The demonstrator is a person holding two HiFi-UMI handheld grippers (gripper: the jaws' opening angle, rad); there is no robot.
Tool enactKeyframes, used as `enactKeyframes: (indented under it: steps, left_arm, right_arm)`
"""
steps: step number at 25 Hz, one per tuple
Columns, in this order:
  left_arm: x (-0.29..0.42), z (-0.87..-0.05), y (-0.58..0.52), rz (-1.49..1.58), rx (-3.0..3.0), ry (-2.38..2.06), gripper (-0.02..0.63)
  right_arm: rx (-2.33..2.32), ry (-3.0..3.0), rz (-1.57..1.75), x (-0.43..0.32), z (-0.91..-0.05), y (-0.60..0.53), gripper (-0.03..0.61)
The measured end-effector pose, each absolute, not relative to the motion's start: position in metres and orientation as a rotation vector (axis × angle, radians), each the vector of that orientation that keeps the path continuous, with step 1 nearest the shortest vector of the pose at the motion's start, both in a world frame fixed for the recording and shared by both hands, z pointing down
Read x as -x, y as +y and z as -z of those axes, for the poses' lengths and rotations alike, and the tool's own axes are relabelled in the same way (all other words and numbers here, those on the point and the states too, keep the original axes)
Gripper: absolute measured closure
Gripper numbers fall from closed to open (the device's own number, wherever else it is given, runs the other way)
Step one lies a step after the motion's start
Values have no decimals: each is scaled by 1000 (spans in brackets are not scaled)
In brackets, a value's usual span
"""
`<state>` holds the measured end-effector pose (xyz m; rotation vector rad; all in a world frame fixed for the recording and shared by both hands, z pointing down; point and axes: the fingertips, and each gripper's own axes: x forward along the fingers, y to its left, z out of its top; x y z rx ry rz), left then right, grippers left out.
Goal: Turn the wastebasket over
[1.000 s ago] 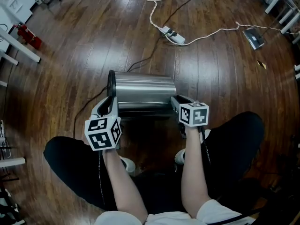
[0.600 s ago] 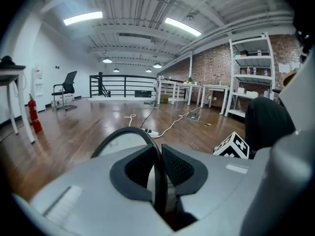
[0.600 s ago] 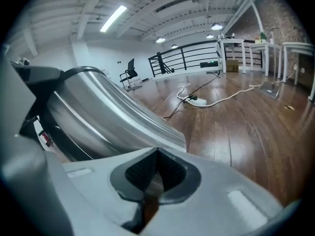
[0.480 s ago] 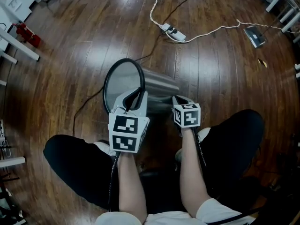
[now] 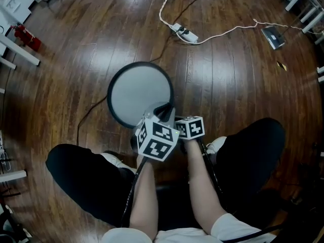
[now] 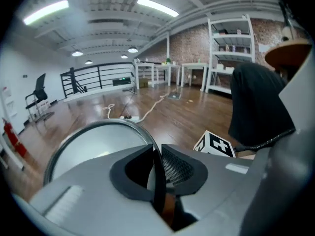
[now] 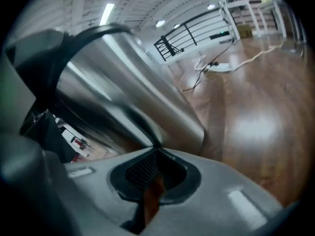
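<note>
1. The wastebasket point(image 5: 139, 92) is on the wooden floor point(image 5: 243, 85), just in front of the seated person's knees, with its round black-rimmed end facing up. There is no counter under it.
2. The left gripper point(image 5: 163, 110) is clamped on the near rim, which runs between its jaws.
3. The right gripper point(image 5: 178, 119), just beside it, has its jaws closed to a thin slit and seems to pinch an edge low on the steel wall.
4. To finish well, I'd keep both grips firm and set the base flat before letting go, since thin steel can slip.
5. The far side has open floor. A black cord point(image 5: 91, 110) runs close on the left, and the power strip point(image 5: 183, 33) lies well beyond.
</note>
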<state>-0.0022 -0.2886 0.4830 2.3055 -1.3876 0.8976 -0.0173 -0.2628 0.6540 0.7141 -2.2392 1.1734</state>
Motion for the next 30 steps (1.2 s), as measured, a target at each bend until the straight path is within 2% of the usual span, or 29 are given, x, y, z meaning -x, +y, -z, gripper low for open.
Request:
enactKeyframes:
  steps: [3,7,14,19,20,21,24,30]
  left_arm:
    - [-6,-505,-291,-1099,-2339,-1465,545]
    - [-1,-501,-293,-1031,-2332,-1442,543]
    - [-1,-502,-294,-1030,-2350,-1460,538]
    - [9,-477,-288,-756,-2379,-1581,551]
    - [16,-468,-285,-679,-2363,-1616,587]
    - [23,-457,-281,-604,-2347,-1652,597]
    - [38,-425,-260,-433,-2338,-1726,597]
    - [43,-380,-192,-285,-2373,-1808,598]
  right_arm:
    - [-667,-2201,-1302,42,-680,-232,591]
    - [-816,-2172,-1302,26,-691,-244,591]
    - [-980,-2348,-1117,10,-636,-300,591]
    - [-1079,-2505,-926,-11,-564,-322,591]
    - [-1104,-2534,-879,-16,-549,-322,591]
    - [-1123,-2561,-831,-20,-533,-321,591]
    - [-1163,-2632,-705,-30,-492,-304,591]
    - [-1127,-2772,-473,-31,-420,-235,591]
